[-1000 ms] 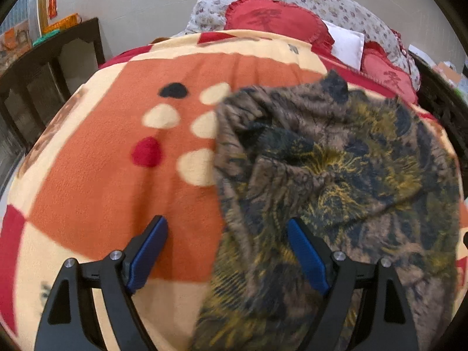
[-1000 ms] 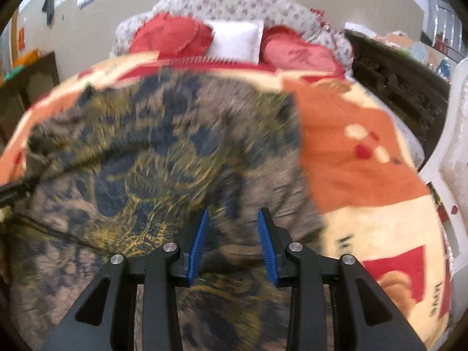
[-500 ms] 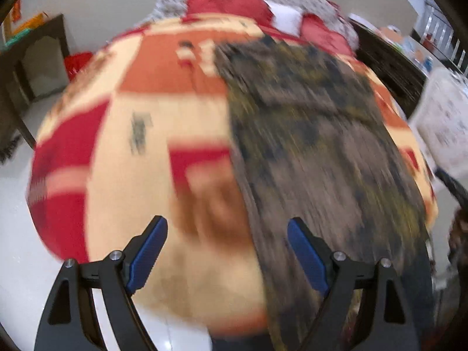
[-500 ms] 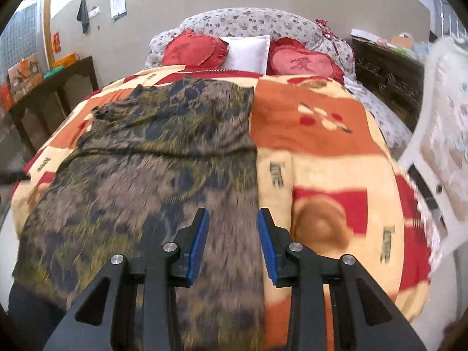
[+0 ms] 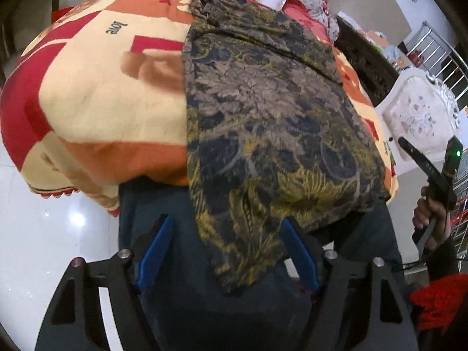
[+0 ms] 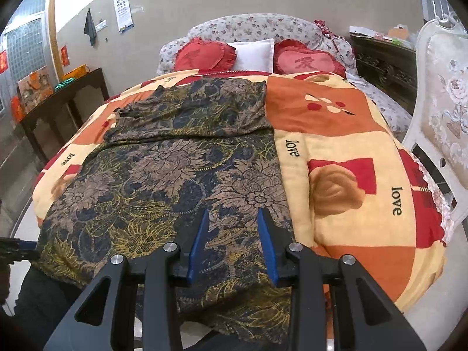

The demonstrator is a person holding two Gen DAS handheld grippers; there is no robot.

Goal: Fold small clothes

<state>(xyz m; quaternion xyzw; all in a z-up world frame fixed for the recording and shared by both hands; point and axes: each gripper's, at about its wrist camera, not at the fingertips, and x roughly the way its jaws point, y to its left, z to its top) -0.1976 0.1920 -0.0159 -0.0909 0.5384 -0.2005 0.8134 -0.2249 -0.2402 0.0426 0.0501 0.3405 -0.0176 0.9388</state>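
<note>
A dark floral garment in brown, navy and gold (image 6: 181, 175) lies spread lengthwise on the bed, its far part folded over and its near hem hanging over the foot edge; it also shows in the left wrist view (image 5: 263, 111). My left gripper (image 5: 226, 251) is open wide, back from the bed, with the hanging hem corner between its fingers but not pinched. My right gripper (image 6: 234, 242) is open with a narrower gap, hovering above the garment's near right part, holding nothing. The right gripper's handle and hand (image 5: 433, 193) show at the right of the left wrist view.
The bed carries an orange, red and cream blanket (image 6: 351, 158). Red heart cushions (image 6: 204, 55) and a white pillow lie at the headboard. A dark side table (image 6: 61, 102) stands left, a white upholstered chair (image 6: 438, 111) right. White floor (image 5: 44, 234) lies below the foot.
Both grippers have pulled back from over the garment to the foot of the bed. The garment now lies stretched flat, its hem over the edge. Both grippers stay open.
</note>
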